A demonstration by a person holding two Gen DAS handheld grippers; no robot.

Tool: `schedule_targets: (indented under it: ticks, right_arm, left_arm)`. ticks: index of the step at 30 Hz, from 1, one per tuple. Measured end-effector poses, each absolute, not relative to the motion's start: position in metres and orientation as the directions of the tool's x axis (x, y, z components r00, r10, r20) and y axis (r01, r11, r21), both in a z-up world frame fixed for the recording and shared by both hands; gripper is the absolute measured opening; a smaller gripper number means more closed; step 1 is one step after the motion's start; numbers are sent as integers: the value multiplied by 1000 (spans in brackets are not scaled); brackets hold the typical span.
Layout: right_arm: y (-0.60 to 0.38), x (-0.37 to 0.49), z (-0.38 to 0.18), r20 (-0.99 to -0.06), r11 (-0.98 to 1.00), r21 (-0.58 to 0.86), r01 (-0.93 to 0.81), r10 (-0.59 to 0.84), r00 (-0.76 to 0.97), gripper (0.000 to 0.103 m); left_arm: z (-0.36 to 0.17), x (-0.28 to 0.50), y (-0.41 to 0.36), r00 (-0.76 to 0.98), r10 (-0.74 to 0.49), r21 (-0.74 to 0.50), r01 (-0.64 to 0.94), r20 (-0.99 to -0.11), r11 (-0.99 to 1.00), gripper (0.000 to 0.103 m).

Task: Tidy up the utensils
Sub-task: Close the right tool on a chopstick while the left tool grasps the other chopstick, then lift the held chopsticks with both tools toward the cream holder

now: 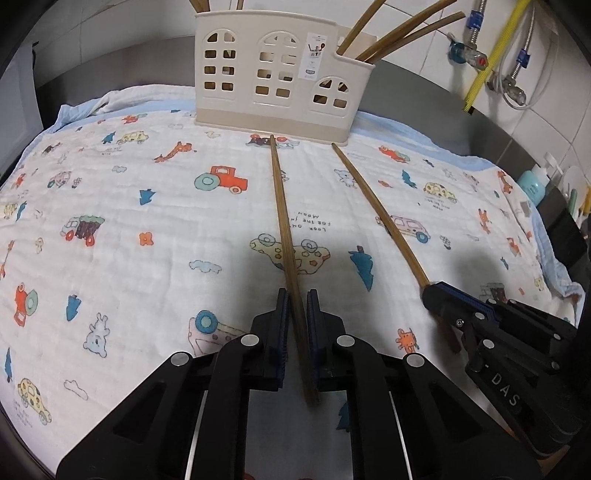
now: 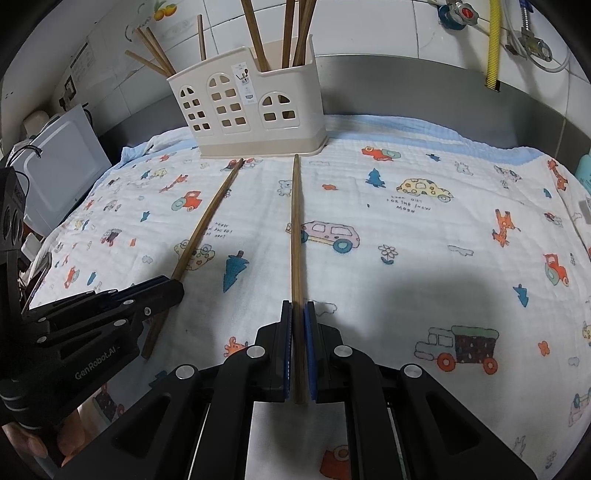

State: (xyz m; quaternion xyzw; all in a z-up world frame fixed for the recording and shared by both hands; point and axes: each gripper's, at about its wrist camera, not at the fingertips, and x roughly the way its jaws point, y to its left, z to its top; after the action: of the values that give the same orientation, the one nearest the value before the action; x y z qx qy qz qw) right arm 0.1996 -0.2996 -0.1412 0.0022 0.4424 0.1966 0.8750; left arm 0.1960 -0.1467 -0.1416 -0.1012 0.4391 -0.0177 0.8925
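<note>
A cream house-shaped utensil holder (image 1: 273, 77) stands at the far side of the printed cloth and holds several wooden chopsticks (image 1: 399, 35); it also shows in the right wrist view (image 2: 247, 110). My left gripper (image 1: 297, 299) is shut on a wooden chopstick (image 1: 282, 210) whose tip points at the holder's base. My right gripper (image 2: 298, 306) is shut on a second chopstick (image 2: 295, 229), also pointing at the holder. The right gripper (image 1: 443, 291) shows at the right of the left wrist view with its chopstick (image 1: 373, 206); the left gripper (image 2: 173, 286) and its chopstick (image 2: 207, 225) show at the left of the right wrist view.
A white cloth (image 1: 147, 221) with cartoon cars and animals covers the counter. Valves and a yellow hose (image 1: 495, 55) hang on the tiled wall at the back right. A teal bottle (image 1: 533, 182) stands at the right edge. A white appliance (image 2: 59, 173) stands at the left.
</note>
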Motion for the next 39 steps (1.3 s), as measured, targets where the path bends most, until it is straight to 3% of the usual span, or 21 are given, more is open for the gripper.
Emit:
schedule_targets:
  ticks: [10, 19, 29, 39]
  right_arm:
    - [-300, 201, -141, -772, 923, 171, -344, 342, 535, 7]
    - [-299, 196, -128, -750, 924, 164, -346, 344, 565, 7]
    - [-301, 184, -80, -663, 924, 168, -343, 364, 655, 7]
    - [-289, 185, -35, -604, 923, 141, -357, 366, 708, 7]
  left_arm:
    - [-138, 194, -137, 605, -154, -212, -25, -781, 977, 5]
    - [-110, 180, -113, 666, -181, -192, 57, -724, 980, 5]
    - [-68, 172, -97, 748, -239, -208, 137, -619, 969, 5]
    - [-45, 184, -87, 746, -269, -169, 210, -610, 963, 5]
